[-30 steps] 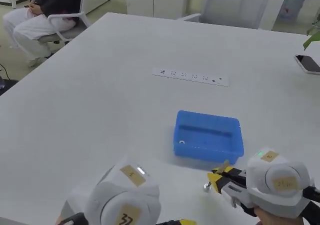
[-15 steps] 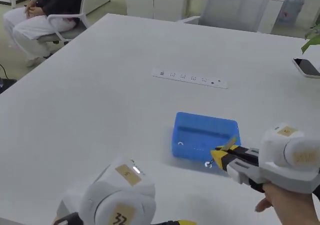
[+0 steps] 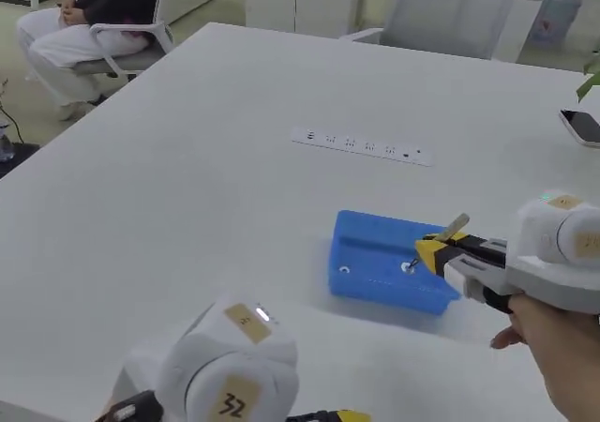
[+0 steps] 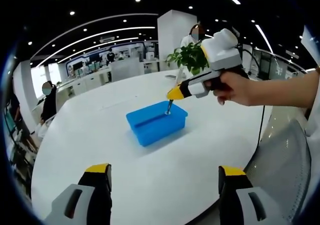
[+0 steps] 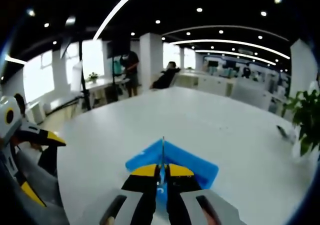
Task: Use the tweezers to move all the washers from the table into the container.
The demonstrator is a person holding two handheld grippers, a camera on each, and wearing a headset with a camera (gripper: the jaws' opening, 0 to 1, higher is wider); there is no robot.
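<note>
**A:** Starting with the head view: where is the washer?

**B:** The right gripper (image 3: 429, 253) holds the tweezers (image 3: 456, 226) out over the blue container (image 3: 375, 289). A small washer (image 3: 409, 267) appears pinched at the tweezer tips, above the container's inside and not yet released. A second washer (image 3: 345, 272) lies on the container floor near its left wall.

**A:** And the other one?

**B:** The left gripper (image 3: 234, 370) sits low at the near edge of the white tabletop (image 3: 187, 159), well apart from the container. A power strip (image 3: 361, 147) lies farther back.

**A:** Left gripper view?

**B:** Its jaws stand wide apart with nothing between them. Across the tabletop, the right gripper's tweezers point down into the container.

**A:** Right gripper view?

**B:** Those jaws are pressed together, clamped on the tweezers, which run straight ahead over the blue container.

**A:** So how far along is the task?

**B:** I'd say at least one washer is delivered and a second is a release away. Opening the tweezers should drop it in. I cannot tell from these views whether more washers wait on the tabletop.
</note>
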